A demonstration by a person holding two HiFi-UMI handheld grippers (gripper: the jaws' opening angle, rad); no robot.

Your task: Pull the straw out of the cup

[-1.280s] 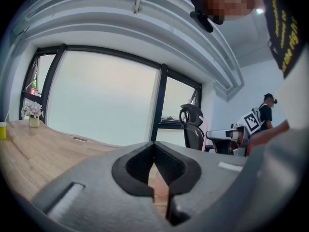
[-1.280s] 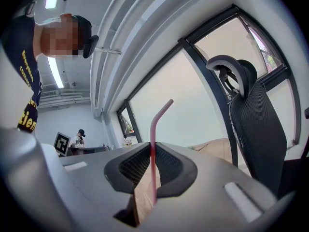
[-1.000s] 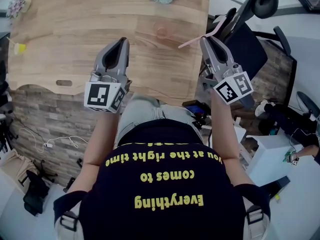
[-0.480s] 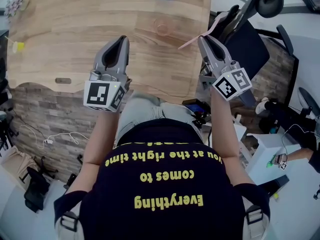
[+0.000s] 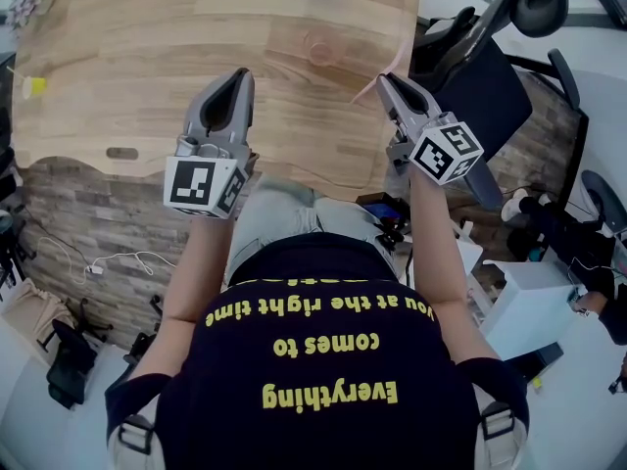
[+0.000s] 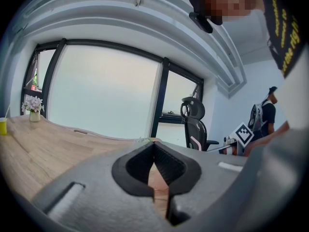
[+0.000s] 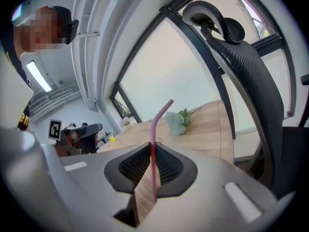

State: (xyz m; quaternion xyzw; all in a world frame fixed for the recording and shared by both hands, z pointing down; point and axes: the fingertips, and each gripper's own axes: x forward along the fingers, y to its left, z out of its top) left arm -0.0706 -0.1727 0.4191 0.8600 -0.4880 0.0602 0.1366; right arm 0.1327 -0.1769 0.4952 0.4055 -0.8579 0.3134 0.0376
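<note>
Wooden table [image 5: 147, 67], wide windows [image 6: 101, 95], black office chair [image 7: 241, 76]

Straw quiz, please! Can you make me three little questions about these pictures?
1. Pick one: what colour is the straw? A green, B pink, C blue.
2. True or false: the left gripper has nothing in its jaws.
3. Fill the gap: the straw is pinched in the jaws of the ____ gripper.

Key: 1 B. 2 true. 3 right.
</note>
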